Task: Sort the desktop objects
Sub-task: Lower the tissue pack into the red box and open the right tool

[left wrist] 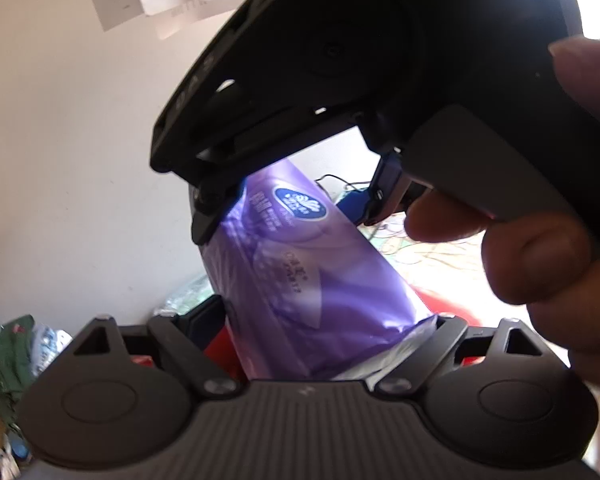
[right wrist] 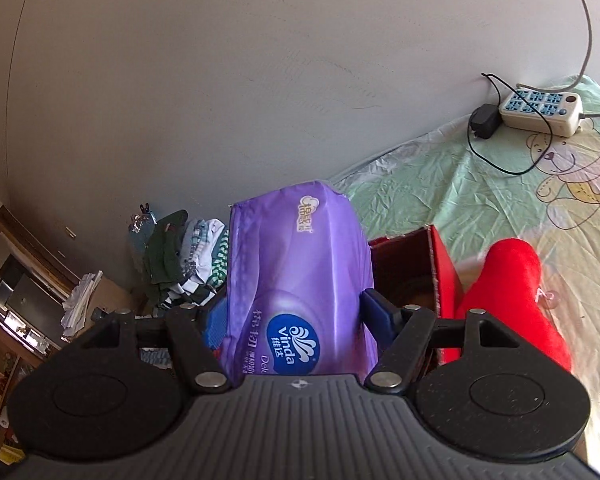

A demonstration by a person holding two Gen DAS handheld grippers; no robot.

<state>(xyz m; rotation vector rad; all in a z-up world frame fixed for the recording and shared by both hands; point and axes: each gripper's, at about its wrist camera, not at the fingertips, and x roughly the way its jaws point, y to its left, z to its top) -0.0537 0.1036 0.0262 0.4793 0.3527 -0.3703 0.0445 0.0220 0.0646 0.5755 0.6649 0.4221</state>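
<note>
Two hand-held grippers pinch the purple tissue pack [right wrist: 296, 280] above a red box [right wrist: 440, 264].

Purple Vinda tissue pack [right wrist: 296, 280], soft plastic wrap, tilted, held up above open red box [right wrist: 440, 264].

Tissue pack [right wrist: 300, 276]: glossy purple plastic film. Sheet [right wrist: 480, 184]: wrinkled cloth. Box [right wrist: 444, 268]: red cardboard.
</note>
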